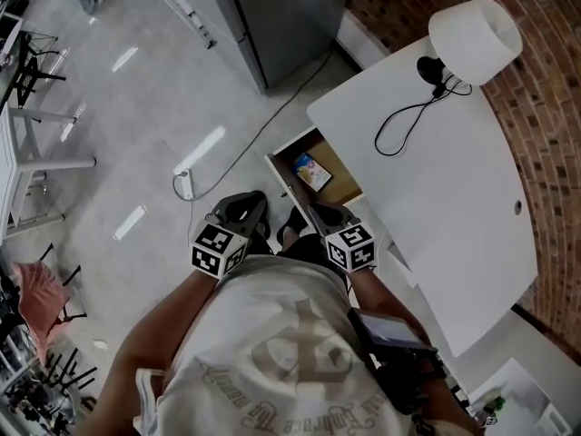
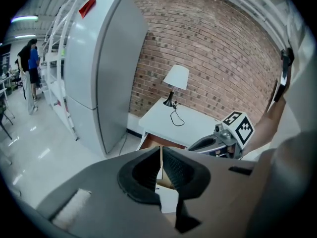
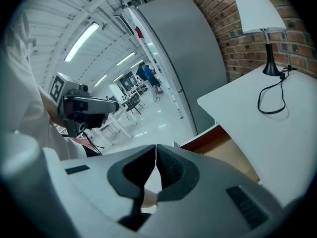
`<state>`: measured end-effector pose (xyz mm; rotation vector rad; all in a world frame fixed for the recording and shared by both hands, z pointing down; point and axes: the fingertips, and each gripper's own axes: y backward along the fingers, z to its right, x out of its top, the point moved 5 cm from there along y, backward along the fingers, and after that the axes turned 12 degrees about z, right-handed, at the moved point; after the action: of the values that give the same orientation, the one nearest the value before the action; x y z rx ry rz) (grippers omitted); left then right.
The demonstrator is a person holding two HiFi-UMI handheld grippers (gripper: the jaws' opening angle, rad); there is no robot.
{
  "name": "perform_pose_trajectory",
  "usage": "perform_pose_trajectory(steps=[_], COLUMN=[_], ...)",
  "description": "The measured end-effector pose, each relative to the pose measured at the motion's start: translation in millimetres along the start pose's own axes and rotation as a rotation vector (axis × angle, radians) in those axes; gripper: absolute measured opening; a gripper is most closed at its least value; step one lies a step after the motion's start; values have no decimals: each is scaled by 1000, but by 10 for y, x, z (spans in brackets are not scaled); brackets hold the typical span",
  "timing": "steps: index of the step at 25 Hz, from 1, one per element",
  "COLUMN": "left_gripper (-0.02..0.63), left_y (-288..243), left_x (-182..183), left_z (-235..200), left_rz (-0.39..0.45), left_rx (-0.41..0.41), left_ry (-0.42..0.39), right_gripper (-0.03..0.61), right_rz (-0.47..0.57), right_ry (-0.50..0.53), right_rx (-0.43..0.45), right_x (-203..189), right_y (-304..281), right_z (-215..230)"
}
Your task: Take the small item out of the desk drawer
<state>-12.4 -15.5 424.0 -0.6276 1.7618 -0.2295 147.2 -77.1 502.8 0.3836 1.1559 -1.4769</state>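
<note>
Progress is only at the first part. The desk drawer (image 1: 342, 187) already stands pulled out from the front of the white tabletop (image 1: 445, 198), so the opening step looks done. The small item (image 1: 311, 172), a colourful flat thing, lies on the brown drawer bottom near the front panel, and nothing touches it. What I judge is left: to reach into the drawer, to pinch the item, and to lift it out.

The left hand-held gripper (image 2: 161, 151) has its jaws pressed together with nothing between them; its own view shows only a thin line where the pads meet. The right hand-held gripper (image 3: 156, 148) also has its jaws pressed together and carries nothing. So whichever one takes the item must first spread its jaws.

In the head view both are held low in front of the person's body, just at the near side of the drawer and not inside it. From the right hand-held gripper the item lies at about 12 o'clock, near, with the drawer front between them. From the left one it lies at about 2 o'clock, a little further. The right one seems to me in the better place for the reach. The lamp (image 1: 474, 27) and its cable (image 1: 399, 121) stay well apart from the drawer, at the far end of the tabletop.
</note>
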Motion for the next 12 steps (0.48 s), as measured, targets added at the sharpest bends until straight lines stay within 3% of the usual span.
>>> perform_pose_trajectory(steps=[10,12], left_gripper=[17,17], left_y=[-169,-169], left_x=[-216,-298], left_z=[-226,-238], left_rz=[-2,-11], left_rx=[-58,-73], left_ry=[74,92], right_gripper=[21,173], right_rz=[-17,-47], right_ry=[42,65], right_rx=[4,-1], right_x=[63,42], right_y=[-309,-368], right_z=[-25,-50])
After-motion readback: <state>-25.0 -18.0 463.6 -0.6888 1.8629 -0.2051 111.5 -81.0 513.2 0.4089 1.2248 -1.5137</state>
